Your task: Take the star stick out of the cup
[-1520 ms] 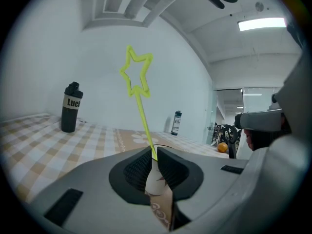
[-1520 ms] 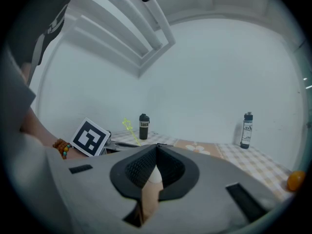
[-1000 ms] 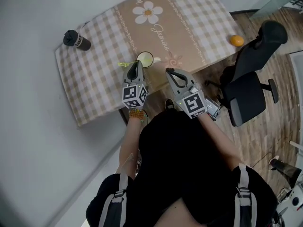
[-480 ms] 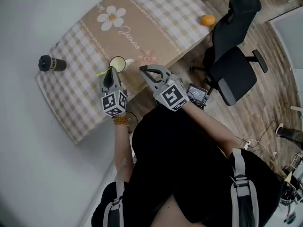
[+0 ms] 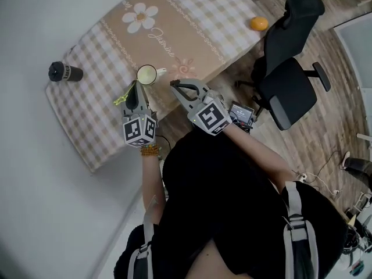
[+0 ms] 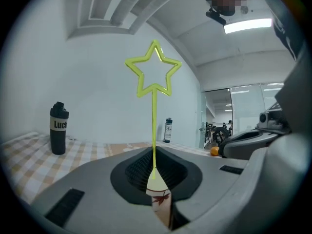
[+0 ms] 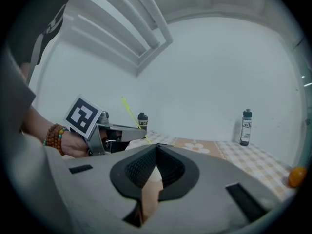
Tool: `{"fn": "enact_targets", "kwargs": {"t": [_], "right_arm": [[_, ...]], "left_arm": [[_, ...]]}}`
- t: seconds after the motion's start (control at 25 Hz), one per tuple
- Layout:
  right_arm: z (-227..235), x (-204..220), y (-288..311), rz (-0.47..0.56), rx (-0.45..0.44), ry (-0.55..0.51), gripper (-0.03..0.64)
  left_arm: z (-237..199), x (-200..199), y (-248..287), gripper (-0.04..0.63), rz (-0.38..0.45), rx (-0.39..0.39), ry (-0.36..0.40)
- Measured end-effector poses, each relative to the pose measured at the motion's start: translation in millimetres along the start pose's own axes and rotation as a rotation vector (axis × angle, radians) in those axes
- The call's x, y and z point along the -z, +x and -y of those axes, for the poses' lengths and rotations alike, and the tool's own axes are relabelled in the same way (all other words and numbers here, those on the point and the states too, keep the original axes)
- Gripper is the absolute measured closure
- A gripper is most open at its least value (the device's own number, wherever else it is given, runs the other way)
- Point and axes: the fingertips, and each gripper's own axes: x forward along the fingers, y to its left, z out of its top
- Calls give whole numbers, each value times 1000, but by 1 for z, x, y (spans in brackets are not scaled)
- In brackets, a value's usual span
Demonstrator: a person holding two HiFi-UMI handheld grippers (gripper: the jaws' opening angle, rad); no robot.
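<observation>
Left hand-held gripper (image 6: pixel 155 168) pinches the yellow star stick (image 6: pixel 154 126) by its lower end, the star pointing out beyond the jaws, clear of the cream cup (image 5: pixel 146 74) on the checked bench (image 5: pixel 192 34). Right hand-held gripper (image 7: pixel 156 152) hovers alongside, jaws pressed together on nothing.

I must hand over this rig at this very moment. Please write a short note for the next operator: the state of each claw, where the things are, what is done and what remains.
Left gripper: claw shut on the thin yellow-green star stick, which rises straight out from the claw.
Right gripper: claw shut, gripping nothing, held beside the left one.
Round cream cup: upright on the beige checked tablecloth, just ahead of both grippers.
Done: in the head view the stick is clear of the cup.
Left: probably only to set the stick down; hold the grip until then.
</observation>
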Motion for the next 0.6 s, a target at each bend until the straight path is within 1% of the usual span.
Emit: {"fn": "enact_targets", "kwargs": {"t": [0.16,0.36,0.6], "right_arm": [[-7,-2,2,4,-18,-4,611],[-18,-5,7,18,-58,-11,611],[-39,-7,15,23,-107,-40,611]], "left_arm": [[2,-7,-8,580,22,-3,-2],[1,-17,-26,580,44,-41,-2],[-2,-15,-52,580,60,-70,-22]]}}
